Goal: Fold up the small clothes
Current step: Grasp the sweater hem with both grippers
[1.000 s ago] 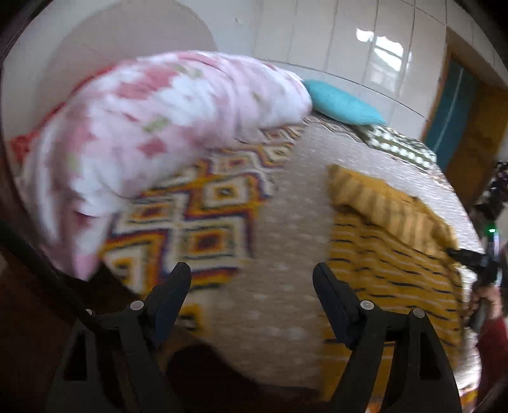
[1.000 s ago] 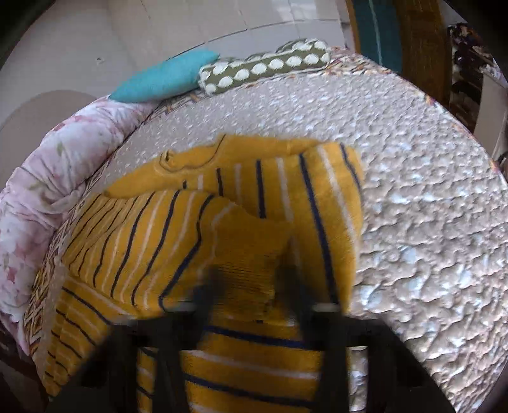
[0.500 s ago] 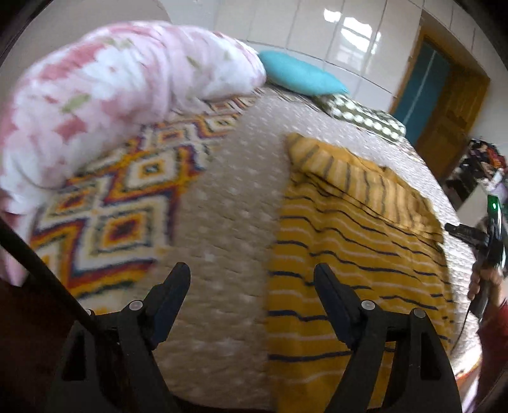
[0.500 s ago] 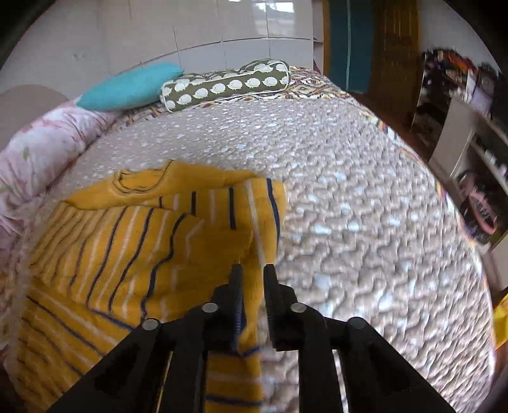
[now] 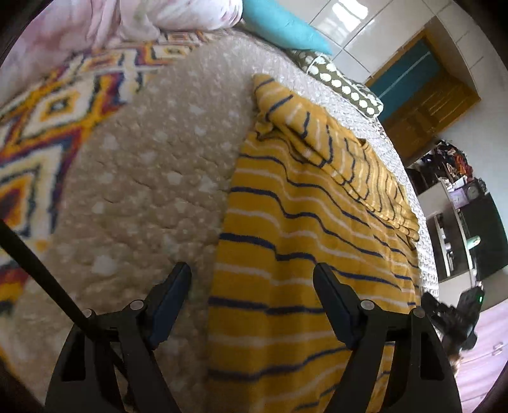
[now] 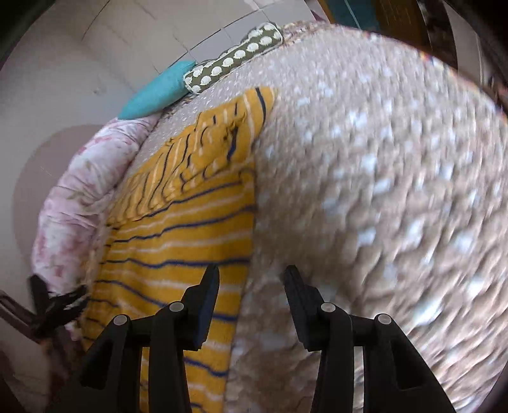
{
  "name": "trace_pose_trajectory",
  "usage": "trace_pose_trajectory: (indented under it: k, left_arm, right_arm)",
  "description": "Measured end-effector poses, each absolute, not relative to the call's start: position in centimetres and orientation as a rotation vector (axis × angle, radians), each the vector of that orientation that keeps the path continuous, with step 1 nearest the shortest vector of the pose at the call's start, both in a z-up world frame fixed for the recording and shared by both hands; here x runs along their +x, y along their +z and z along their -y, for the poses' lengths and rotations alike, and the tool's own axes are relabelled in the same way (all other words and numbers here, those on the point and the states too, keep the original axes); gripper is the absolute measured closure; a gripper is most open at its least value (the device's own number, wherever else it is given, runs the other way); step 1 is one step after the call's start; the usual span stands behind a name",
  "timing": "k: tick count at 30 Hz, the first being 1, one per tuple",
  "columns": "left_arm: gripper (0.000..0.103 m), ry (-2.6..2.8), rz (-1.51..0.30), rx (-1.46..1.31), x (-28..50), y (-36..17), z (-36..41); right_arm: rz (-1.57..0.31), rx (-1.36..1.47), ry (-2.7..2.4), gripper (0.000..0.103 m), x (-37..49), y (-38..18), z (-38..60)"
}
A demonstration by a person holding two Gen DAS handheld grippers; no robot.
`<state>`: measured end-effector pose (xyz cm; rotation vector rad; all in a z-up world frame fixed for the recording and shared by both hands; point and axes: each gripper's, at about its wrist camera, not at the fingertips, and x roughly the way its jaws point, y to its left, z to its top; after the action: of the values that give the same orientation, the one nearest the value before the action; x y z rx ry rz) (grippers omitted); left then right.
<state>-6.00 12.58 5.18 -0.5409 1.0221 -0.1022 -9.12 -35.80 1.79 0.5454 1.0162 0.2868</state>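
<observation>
**Striped knit top flat on the bed, both claws spread and empty**

A mustard-yellow sweater [image 5: 304, 241] of soft knit, banded with thin navy and white stripes, lies flat on the bedspread [image 5: 152, 178], a beige quilted cover with a puckered, bubbly surface and pale flecks. Its sleeves are folded across the upper body, making a thicker rumpled band toward the head of the bed. The hem end reaches the near edge of the bed.

The left gripper [image 5: 252, 290] hangs above the sweater's left side edge near the hem, its black plastic fingers spread wide, one over bare bedspread and one over the knit, holding nothing. The right gripper [image 6: 250, 289] is likewise spread, straddling the sweater's right side edge; this view is motion-blurred.

At the head of the bed lie a smooth teal pillow [image 5: 282, 25] and a cylindrical olive bolster [image 5: 343, 85] with white dots. A puffy pink floral duvet [image 6: 79, 197] and a wool-like geometric-patterned blanket [image 5: 47, 117] lie along the bed's far left side.
</observation>
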Motion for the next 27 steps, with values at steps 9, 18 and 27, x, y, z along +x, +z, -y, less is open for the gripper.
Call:
trace_pose_trajectory:
  k: [9,18,27]
  left_arm:
    - [0.067,-0.183,-0.993,-0.650,-9.3,4.6,-11.9]
    - [0.067,-0.247,-0.964,-0.758,-14.7,4.2,-11.3]
    - [0.067,-0.280,-0.962,-0.844,-18.3,3.6,-11.2]
  right_arm:
    - [-0.989,0.815,0.474,0.055,-11.6,-0.4,33.1]
    - [-1.008,0.893,0.596,0.056,-14.6,-0.6,31.3]
    - [-1.053,0.891,0.658,0.056,-18.2,-1.3,29.1]
